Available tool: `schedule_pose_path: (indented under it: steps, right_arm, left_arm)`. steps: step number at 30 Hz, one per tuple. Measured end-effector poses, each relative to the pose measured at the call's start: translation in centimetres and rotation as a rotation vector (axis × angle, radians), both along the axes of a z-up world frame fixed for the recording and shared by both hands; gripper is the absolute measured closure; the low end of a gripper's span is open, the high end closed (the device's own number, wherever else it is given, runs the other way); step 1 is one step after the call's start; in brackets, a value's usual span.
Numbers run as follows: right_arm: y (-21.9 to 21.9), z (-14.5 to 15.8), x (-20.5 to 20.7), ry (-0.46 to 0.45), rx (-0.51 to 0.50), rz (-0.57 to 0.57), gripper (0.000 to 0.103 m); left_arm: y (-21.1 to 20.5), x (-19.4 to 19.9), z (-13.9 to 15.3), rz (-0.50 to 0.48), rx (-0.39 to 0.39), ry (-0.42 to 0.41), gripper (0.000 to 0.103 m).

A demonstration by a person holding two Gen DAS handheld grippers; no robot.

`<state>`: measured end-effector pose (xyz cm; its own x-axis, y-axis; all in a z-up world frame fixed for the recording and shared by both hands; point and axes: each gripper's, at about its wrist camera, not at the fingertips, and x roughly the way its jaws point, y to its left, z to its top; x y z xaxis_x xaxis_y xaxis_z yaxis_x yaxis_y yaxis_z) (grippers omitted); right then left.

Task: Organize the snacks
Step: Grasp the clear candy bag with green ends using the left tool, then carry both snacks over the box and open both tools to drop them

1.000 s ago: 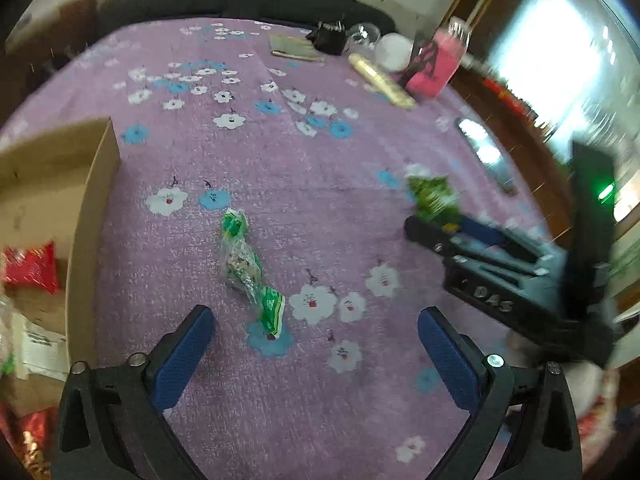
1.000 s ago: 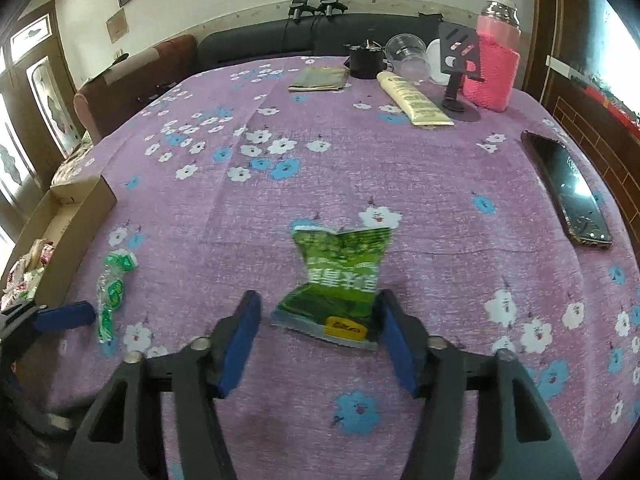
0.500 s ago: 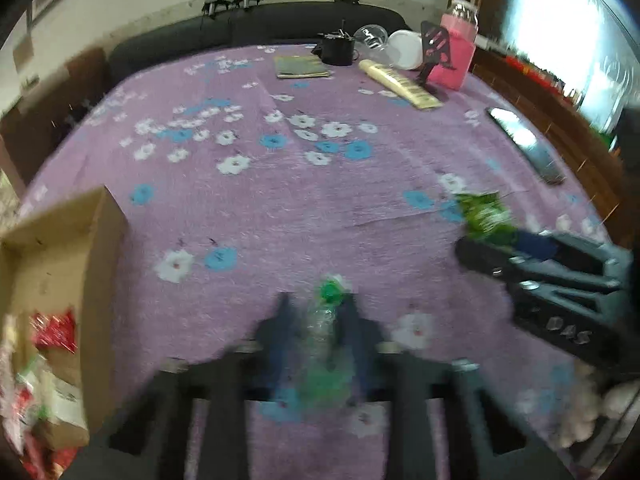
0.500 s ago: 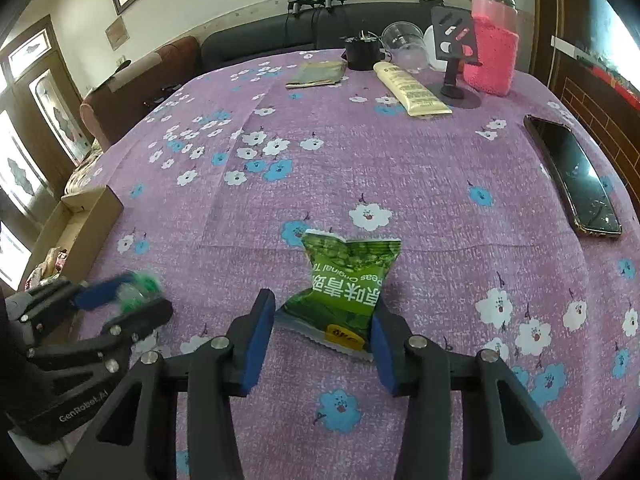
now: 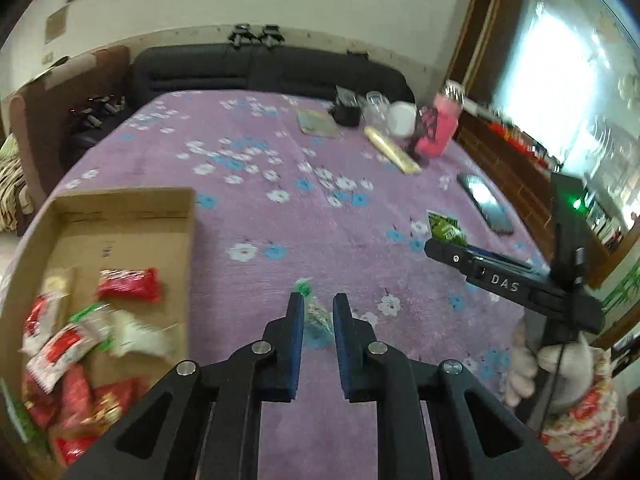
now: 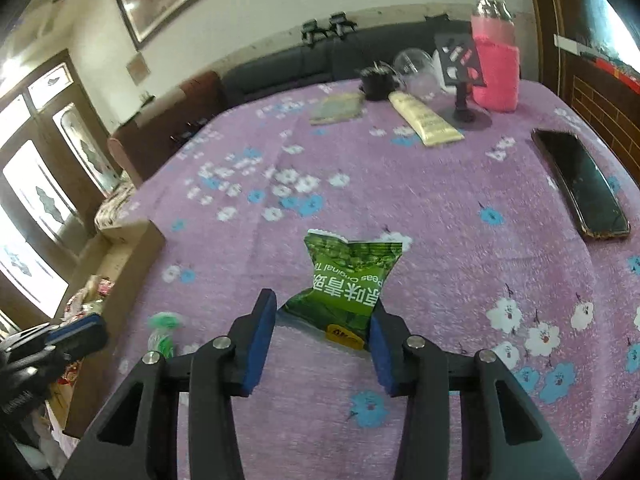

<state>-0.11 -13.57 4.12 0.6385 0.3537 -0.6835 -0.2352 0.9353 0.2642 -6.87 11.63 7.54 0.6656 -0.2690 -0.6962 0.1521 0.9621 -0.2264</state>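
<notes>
The right gripper (image 6: pixel 322 330) is pinching the green pea packet (image 6: pixel 347 282) above the floral worktop (image 6: pixel 440 208). A phone (image 6: pixel 580 186) is lying at right, well apart.

Each black hand-held gripper (image 5: pixel 316 312) has blue finger pads (image 6: pixel 262 330), silver screws and white "DAS" lettering.

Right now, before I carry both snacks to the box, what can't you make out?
- Left wrist view: the clear green-ended snack is blurred and half hidden between the left gripper fingers.
- Left wrist view: cardboard box contents are smeared, its near end cut off.
- Right wrist view: the green pea packet bottom edge sits behind the right gripper.
</notes>
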Motion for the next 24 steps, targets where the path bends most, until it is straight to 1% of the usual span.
schedule_pose_path:
  steps: [2,4,5,6,7,8,9,10,11,16,17,18,20,22,24]
  right_arm:
    - [0.4,0.3,-0.4,-0.023,-0.007,-0.003,0.06]
    - [0.9,0.2,-0.6,-0.022,-0.01,0.001,0.06]
    - [1.1,0.0,-0.6,-0.016,-0.013,0.004,0.06]
    - [1.3,-0.1,-0.7,-0.011,-0.018,0.006,0.06]
    - [1.5,-0.3,-0.7,-0.006,-0.024,0.009,0.06]
    - [1.7,-0.6,-0.7,0.001,-0.031,0.012,0.06]
    - [1.8,-0.7,-0.7,0.004,-0.036,0.012,0.06]
    - [1.8,-0.7,-0.8,0.005,-0.039,0.013,0.06]
    - [1.8,-0.8,-0.8,0.005,-0.041,0.012,0.06]
    - [1.3,-0.8,-0.6,0.009,-0.023,0.016,0.06]
    - [1.1,-0.7,-0.6,0.011,-0.017,0.02,0.06]
    - [1.1,-0.7,-0.6,0.011,-0.014,0.022,0.06]
    - [1.0,-0.6,-0.5,0.011,-0.009,0.03,0.06]
    - [0.9,-0.5,-0.5,0.011,0.0,0.036,0.06]
    - [0.8,-0.4,-0.6,0.009,0.012,0.038,0.06]
  left_arm:
    - [1.1,-0.8,0.2,0.021,-0.018,-0.004,0.089]
    - [1.8,-0.9,-0.3,0.026,-0.042,0.016,0.088]
    - [1.7,-0.7,-0.6,0.022,-0.053,0.033,0.085]
    - [1.4,-0.4,-1.1,0.011,-0.059,0.058,0.077]
    - [0.9,-0.1,-1.6,-0.004,-0.056,0.075,0.072]
    - [0.1,0.2,-2.1,-0.018,-0.043,0.085,0.062]
    - [-0.9,0.7,-2.6,-0.032,-0.025,0.091,0.058]
    - [-1.9,1.4,-3.1,-0.049,-0.005,0.103,0.058]
    - [-2.5,1.8,-3.5,-0.057,0.014,0.115,0.058]
    - [-5.2,5.5,-6.2,-0.055,0.169,0.162,0.058]
    - [-5.9,5.7,-6.0,-0.062,0.228,0.128,0.073]
    - [-6.1,5.6,-6.0,-0.07,0.244,0.13,0.084]
    - [-6.3,5.4,-5.7,-0.099,0.21,0.139,0.084]
    - [-6.4,4.9,-5.4,-0.109,0.222,0.127,0.084]
    - [-6.1,4.4,-5.2,-0.107,0.198,0.127,0.084]
